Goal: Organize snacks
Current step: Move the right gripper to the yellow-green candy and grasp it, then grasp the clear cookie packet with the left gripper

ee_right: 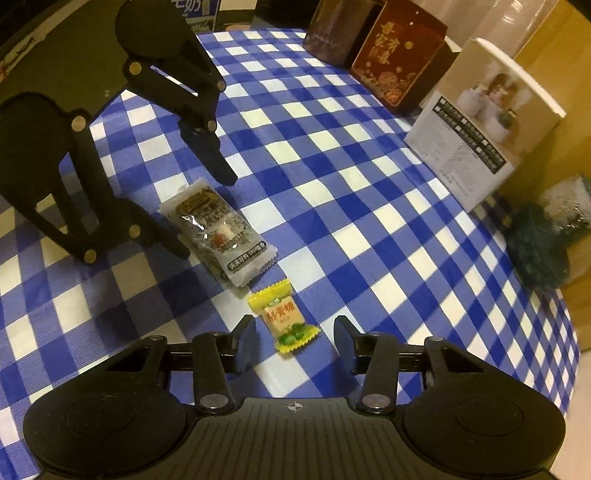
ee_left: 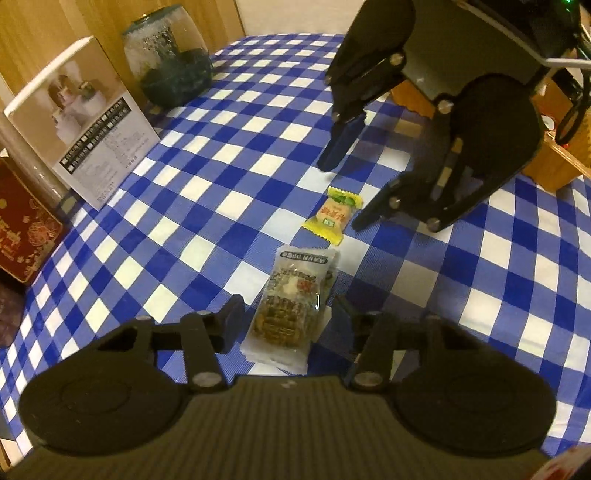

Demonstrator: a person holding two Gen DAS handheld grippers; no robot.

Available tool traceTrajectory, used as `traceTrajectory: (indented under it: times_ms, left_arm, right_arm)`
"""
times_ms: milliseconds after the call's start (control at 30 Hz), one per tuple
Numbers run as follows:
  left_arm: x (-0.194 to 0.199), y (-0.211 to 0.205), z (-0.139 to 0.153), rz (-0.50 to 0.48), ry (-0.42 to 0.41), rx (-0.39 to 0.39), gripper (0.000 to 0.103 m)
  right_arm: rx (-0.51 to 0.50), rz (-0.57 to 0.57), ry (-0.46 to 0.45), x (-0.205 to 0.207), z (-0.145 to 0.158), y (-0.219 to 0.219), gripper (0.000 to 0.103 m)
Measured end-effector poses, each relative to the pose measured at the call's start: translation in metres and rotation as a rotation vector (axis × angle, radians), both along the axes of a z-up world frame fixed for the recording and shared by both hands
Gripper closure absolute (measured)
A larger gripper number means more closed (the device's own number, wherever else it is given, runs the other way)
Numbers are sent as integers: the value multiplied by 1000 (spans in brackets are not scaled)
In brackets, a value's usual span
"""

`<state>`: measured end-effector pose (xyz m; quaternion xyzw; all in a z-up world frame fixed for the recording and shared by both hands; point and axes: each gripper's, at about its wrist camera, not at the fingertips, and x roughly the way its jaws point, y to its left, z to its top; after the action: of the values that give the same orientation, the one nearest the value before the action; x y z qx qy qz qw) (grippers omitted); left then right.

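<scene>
Two snacks lie on the blue-and-white checked tablecloth point(ee_left: 207, 177). A clear-wrapped brown cake point(ee_left: 290, 306) sits between the fingers of my left gripper point(ee_left: 288, 314), which is open, its pads standing off the wrapper on both sides. Just beyond it lies a small yellow candy point(ee_left: 332, 216). My right gripper point(ee_right: 295, 332) straddles that yellow candy point(ee_right: 284, 321) and is open, with gaps on both sides. Each view shows the other gripper from across: the right gripper point(ee_left: 343, 195) over the candy, the left gripper point(ee_right: 205, 216) over the cake point(ee_right: 218, 236).
Along one table edge stand a white photo-printed box point(ee_left: 81, 122), a glass jar with dark contents point(ee_left: 170, 62) and a red patterned tin point(ee_left: 26, 229). A dark box point(ee_right: 336, 33) stands beside the red tin point(ee_right: 399, 62). A wooden box point(ee_left: 554, 166) sits behind the right gripper.
</scene>
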<state>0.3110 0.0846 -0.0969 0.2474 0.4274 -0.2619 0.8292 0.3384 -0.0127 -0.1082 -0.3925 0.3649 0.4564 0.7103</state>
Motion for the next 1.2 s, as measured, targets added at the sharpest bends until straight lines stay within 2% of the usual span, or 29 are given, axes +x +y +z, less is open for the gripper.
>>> traceTrajectory:
  times_ms: [233,433,633,867,1067,1200]
  left_arm:
    - [8,2,-6,-7,22,-13,53]
    - [8,2,-11,4,45,-26,54]
    - [8,4,-9,50,47,-36,64]
    - [-1,-3,-7,144,45,-12,67]
    - [-24,-8,4,278,79,-73,67]
    - [-50,-16,13,328,103,-114,67]
  right_arm:
    - [-1,31,39,8,-6,8,65]
    - [16,3,109,13,-6,9,80]
    - [47,-88,143,11,-3,6,81]
    - [79,-223,120,-7,9,-1,81]
    - [123,-345,135,-41,18,-17,81]
    - [175,-427,162,-66,25,-35,81]
